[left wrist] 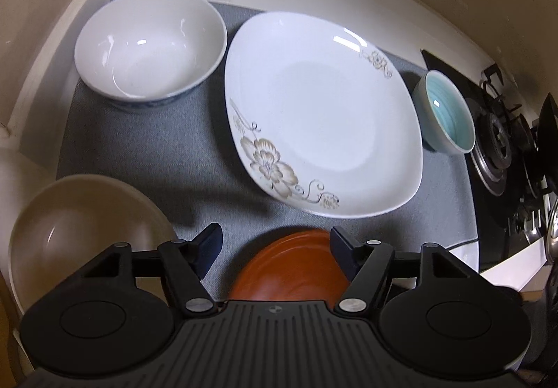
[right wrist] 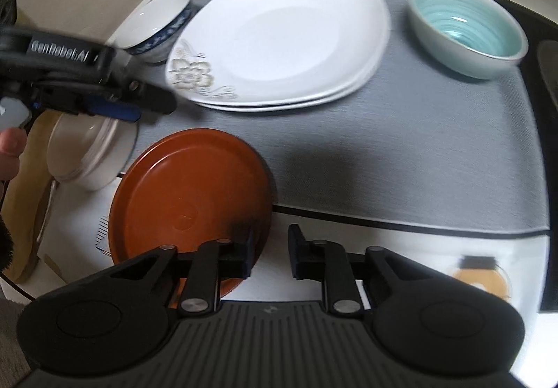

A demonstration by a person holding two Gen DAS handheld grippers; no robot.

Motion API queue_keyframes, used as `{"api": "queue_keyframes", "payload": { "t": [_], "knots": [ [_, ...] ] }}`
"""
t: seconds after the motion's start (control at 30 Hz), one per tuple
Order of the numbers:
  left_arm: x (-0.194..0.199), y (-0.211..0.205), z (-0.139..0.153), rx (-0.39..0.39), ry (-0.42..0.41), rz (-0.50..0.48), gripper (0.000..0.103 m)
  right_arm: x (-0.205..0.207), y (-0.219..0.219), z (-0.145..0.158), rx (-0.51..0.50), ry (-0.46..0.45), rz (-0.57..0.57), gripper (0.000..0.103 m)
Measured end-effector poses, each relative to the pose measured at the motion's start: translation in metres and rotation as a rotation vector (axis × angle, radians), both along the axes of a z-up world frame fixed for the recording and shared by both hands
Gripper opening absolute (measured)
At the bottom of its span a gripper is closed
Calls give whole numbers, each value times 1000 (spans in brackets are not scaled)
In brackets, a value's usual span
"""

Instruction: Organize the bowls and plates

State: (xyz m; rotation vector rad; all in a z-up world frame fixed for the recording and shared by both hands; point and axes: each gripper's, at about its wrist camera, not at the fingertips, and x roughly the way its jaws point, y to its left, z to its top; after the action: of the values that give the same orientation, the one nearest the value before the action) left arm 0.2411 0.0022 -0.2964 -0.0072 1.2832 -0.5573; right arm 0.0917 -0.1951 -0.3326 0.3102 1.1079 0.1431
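Left to right on the grey mat (right wrist: pixel 401 150): a stack of cream bowls (right wrist: pixel 82 150) sits off the mat's left edge, near the left gripper (left wrist: pixel 275 241). That gripper's jaws stand spread with nothing between them; it hovers above the mat, the brown plate's edge showing below and between its fingers. Behind it a white bowl with blue pattern (left wrist: pixel 150 46) stands at the back left corner. The brown plate (right wrist: pixel 188 203) lies half on the mat, half on the white counter (right wrist: pixel 418 259). Two white flowered plates (right wrist: pixel 279 42) are stacked at the middle back, the upper seated squarely on the lower. A teal bowl (right wrist: pixel 467 28) stands alone at the right, just beside the stove (left wrist: pixel 502 143).

The right gripper (right wrist: pixel 270 252) has its jaws narrowly parted, the left finger over the brown plate's near rim, the right finger over bare counter. No pinch on the rim is visible.

Judgement: the step in hand is taking up the brown plate. The next move calls for straddling its rim squarely, closing firmly, then lifting without dragging it over the mat's edge.
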Motion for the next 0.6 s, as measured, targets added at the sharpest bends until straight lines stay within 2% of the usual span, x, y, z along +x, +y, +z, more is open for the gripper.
{"api": "queue_keyframes", "payload": {
  "t": [0.13, 0.37, 0.4, 0.43, 0.47, 0.5, 0.53, 0.6],
  "knots": [
    [-6, -6, -4, 23, 5, -42, 71, -16, -26, 1, -3, 1, -82, 19],
    [-25, -21, -15, 67, 64, -127, 74, -39, -49, 5, -123, -19, -155, 21],
    [-28, -24, -16, 75, 58, -140, 75, -42, -52, 6, -119, -25, -165, 28],
    [-32, -27, -17, 81, 50, -152, 76, -44, -54, 7, -113, -31, -172, 44],
    [-34, -29, -18, 90, 45, -161, 77, -47, -56, 9, -108, -41, -177, 53],
    [-37, -32, -20, 100, 41, -172, 77, -48, -57, 10, -102, -55, -180, 69],
    [-40, -35, -22, 108, 38, -185, 77, -48, -56, 11, -96, -69, -178, 80],
    [-45, -40, -27, 123, 39, -205, 77, -46, -52, 12, -97, -84, -175, 91]
  ]
}}
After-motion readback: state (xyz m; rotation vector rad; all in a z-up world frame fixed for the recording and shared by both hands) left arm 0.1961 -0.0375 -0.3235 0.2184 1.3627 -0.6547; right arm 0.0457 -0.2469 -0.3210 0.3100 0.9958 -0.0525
